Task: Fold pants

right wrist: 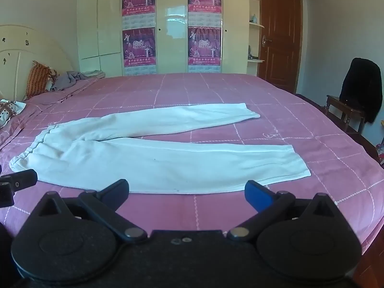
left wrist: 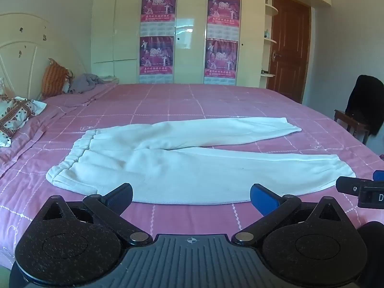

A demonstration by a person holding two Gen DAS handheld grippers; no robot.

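Observation:
White sweatpants (left wrist: 187, 165) lie flat on the pink bed (left wrist: 192, 100), waistband to the left, both legs spread to the right in a narrow V. They also show in the right wrist view (right wrist: 158, 158). My left gripper (left wrist: 191, 196) is open and empty, just short of the near leg's front edge. My right gripper (right wrist: 187, 192) is open and empty, also just before the near leg's edge. The right gripper's finger shows at the left wrist view's right edge (left wrist: 352, 187); the left gripper's finger shows at the right wrist view's left edge (right wrist: 21, 177).
Pillows (left wrist: 16, 117) and a grey cloth heap (left wrist: 84, 82) sit at the headboard on the left. A wardrobe with posters (left wrist: 189, 36) stands behind the bed. A wooden chair with a black garment (right wrist: 357, 98) stands at the right, by a brown door (right wrist: 279, 33).

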